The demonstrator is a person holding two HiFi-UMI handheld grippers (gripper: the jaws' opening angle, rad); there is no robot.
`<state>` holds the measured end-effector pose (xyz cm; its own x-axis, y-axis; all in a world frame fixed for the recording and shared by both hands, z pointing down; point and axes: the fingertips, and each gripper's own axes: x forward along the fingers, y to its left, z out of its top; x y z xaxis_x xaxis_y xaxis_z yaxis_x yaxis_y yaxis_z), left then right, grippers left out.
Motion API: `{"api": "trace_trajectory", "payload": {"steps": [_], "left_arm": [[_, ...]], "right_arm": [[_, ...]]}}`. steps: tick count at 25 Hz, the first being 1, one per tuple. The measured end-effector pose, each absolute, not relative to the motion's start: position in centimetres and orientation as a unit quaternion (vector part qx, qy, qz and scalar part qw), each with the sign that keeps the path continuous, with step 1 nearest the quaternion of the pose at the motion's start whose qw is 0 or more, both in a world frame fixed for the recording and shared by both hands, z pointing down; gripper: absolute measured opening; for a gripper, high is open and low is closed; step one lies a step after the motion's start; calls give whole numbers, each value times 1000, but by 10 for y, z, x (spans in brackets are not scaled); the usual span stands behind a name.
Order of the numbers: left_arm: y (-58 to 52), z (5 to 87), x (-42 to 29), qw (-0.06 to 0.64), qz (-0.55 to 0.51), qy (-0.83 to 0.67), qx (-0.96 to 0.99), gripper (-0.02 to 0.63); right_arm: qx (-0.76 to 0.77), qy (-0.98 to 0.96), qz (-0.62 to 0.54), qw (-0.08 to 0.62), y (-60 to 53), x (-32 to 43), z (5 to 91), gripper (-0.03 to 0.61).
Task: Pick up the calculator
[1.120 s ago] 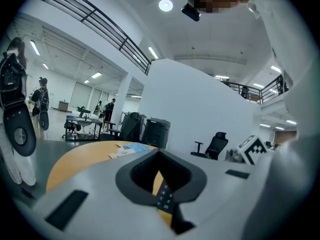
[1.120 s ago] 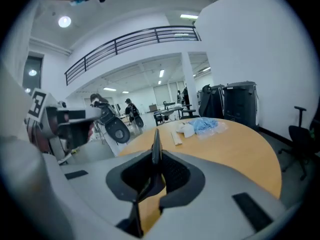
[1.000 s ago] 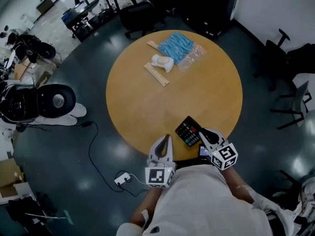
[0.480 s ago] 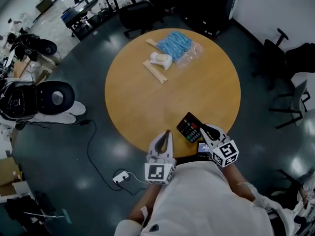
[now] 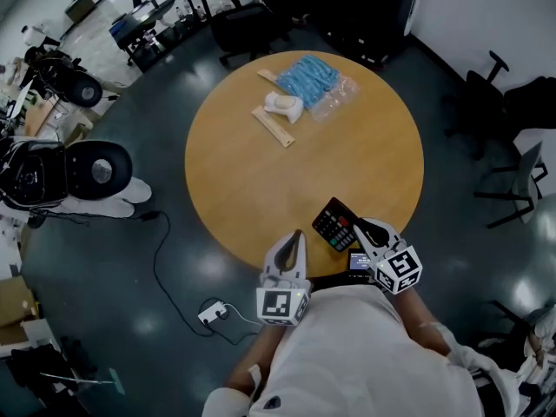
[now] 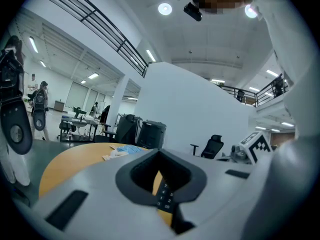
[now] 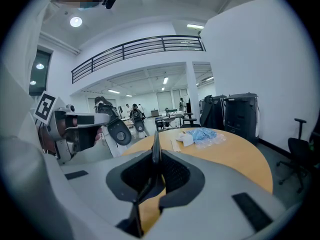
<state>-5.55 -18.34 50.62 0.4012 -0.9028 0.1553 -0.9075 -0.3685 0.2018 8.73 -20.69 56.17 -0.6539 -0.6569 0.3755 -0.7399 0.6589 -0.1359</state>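
calculator (image 5: 334, 225) sits edge-on, pinched narrow in my right claw (image 5: 361, 229), long axis running up-left from the tips; my left claw (image 5: 295, 236), closed on nothing, hangs farther off.

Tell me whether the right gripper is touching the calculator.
Touching. The right gripper is clamped on the calculator; the right gripper view shows it edge-on, pinched between the jaws.

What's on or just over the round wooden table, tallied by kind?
calculator: 1, gripped by the right gripper
blue packet in clear plastic: 1
white object: 1
wooden strips: 2, the second beside the packet
Total: 5
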Motion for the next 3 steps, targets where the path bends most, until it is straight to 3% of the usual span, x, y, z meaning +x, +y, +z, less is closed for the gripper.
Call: {"api": "trace_trajectory", "payload": {"steps": [3], "left_arm": [[-183, 504, -55, 128, 9, -548, 827, 6]], "right_arm": [[390, -898, 139, 148, -208, 90, 559, 57]]}}
